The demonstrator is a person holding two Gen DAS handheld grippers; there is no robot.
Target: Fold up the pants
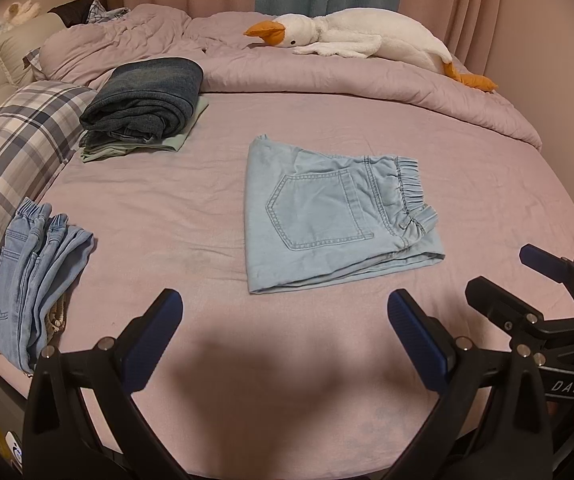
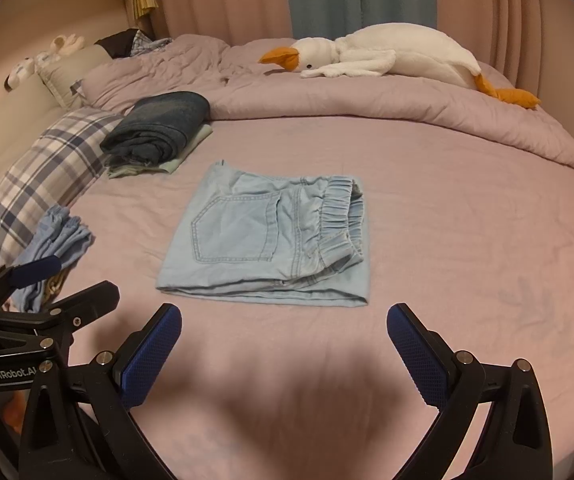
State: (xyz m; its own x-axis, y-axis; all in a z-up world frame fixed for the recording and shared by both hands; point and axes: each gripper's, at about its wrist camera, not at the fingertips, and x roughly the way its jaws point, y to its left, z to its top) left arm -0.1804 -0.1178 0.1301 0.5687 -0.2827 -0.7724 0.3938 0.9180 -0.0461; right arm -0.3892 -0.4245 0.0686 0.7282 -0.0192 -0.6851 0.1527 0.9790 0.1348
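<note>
A pair of light blue denim pants (image 1: 327, 216) lies folded into a flat rectangle on the pink bed sheet (image 1: 159, 216), back pocket up, elastic waistband to the right. It also shows in the right wrist view (image 2: 263, 240). My left gripper (image 1: 285, 312) is open and empty, held above the sheet just in front of the pants. My right gripper (image 2: 283, 326) is open and empty, also just in front of the pants. Each gripper shows in the other's view, the right (image 1: 527, 276) and the left (image 2: 67, 280).
A folded dark denim stack (image 1: 143, 112) on a pale green garment sits at the back left. Folded light jeans (image 1: 35, 276) lie at the left edge by a plaid pillow (image 1: 19, 148). A plush goose (image 1: 367, 36) lies on the bunched duvet (image 1: 367, 76) at the back.
</note>
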